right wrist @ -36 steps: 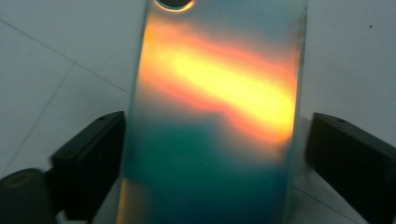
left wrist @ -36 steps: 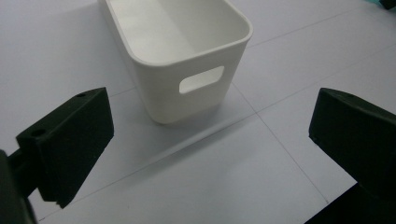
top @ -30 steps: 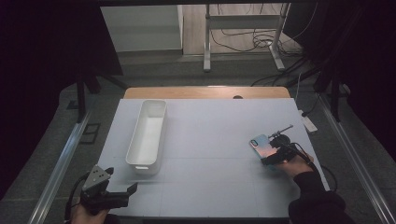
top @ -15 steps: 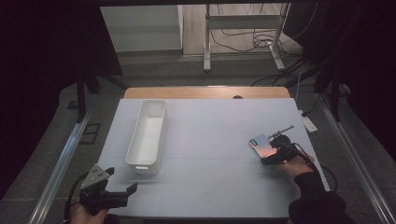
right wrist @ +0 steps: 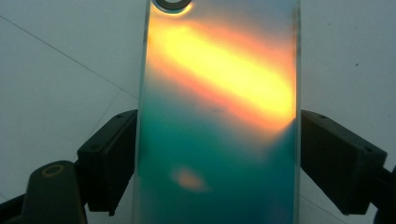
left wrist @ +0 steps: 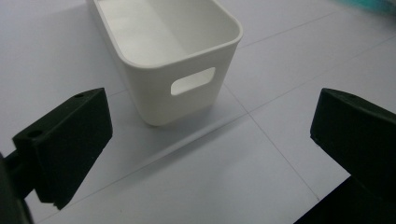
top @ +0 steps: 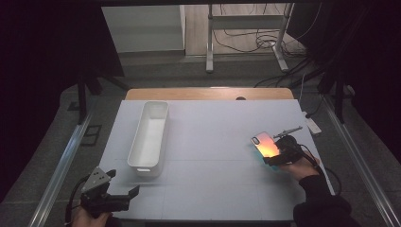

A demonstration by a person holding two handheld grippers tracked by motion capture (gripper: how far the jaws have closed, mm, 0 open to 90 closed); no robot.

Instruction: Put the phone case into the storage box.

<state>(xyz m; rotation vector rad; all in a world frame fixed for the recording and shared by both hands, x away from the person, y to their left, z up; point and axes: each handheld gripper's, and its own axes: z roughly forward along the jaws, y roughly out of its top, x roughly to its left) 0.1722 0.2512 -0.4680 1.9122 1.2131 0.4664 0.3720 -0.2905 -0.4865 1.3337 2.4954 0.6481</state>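
Note:
An iridescent phone case point(right wrist: 219, 93), glowing orange and teal, stands between my right gripper's point(right wrist: 218, 163) black jaws, which press on its two long edges. In the high view the phone case point(top: 265, 144) is at the table's right side, held in the right gripper point(top: 276, 153) just above the white surface. A long white bin point(top: 150, 135) lies left of centre, with nothing in it. My left gripper point(top: 126, 195) rests at the front left corner, open, jaws wide apart. In the left gripper view, the bin's near end point(left wrist: 187, 70) with its handle slot lies ahead of the left gripper point(left wrist: 212, 154).
A thin pen-like tool point(top: 288, 131) lies just behind the right gripper. A white power strip point(top: 312, 124) sits at the table's right edge. A wooden strip point(top: 208, 93) borders the far edge. Metal rails run along both sides.
The phone case has tilted slightly in the right gripper, its sheen turning from blue-pink to orange. The left gripper has stayed in place.

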